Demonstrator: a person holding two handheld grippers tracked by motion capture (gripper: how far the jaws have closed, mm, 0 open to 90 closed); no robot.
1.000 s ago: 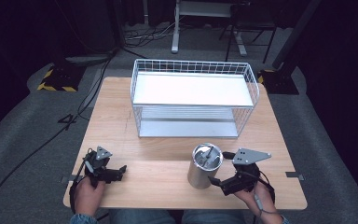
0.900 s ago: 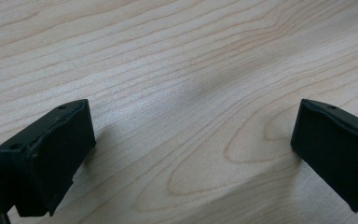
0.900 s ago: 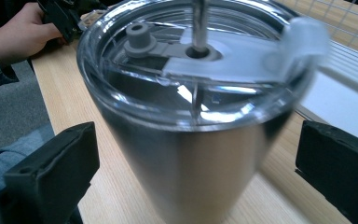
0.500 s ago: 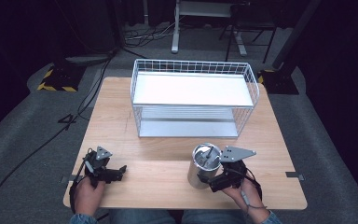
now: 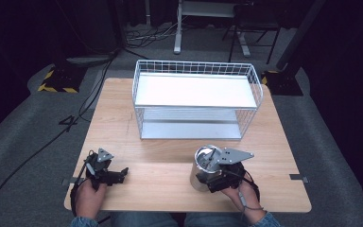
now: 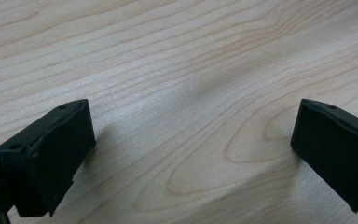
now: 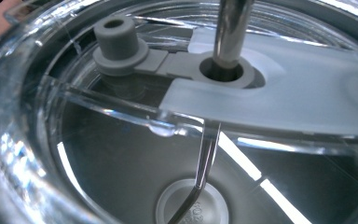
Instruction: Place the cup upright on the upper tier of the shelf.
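there, a steel tumbler (image 5: 202, 171) with clear lid, right tool (image 5: 217, 177) state unclear, left tool (image 5: 118, 174) wide.

table (image 5: 170, 170): pale wood grain | basket (image 5: 196, 68): white wire | tumbler (image 5: 203, 172): silver, clear lid | tools: black

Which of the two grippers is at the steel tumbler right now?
The right gripper, at the front right of the table, is against the steel tumbler. The left gripper rests apart at front left, jaws open over bare wood.
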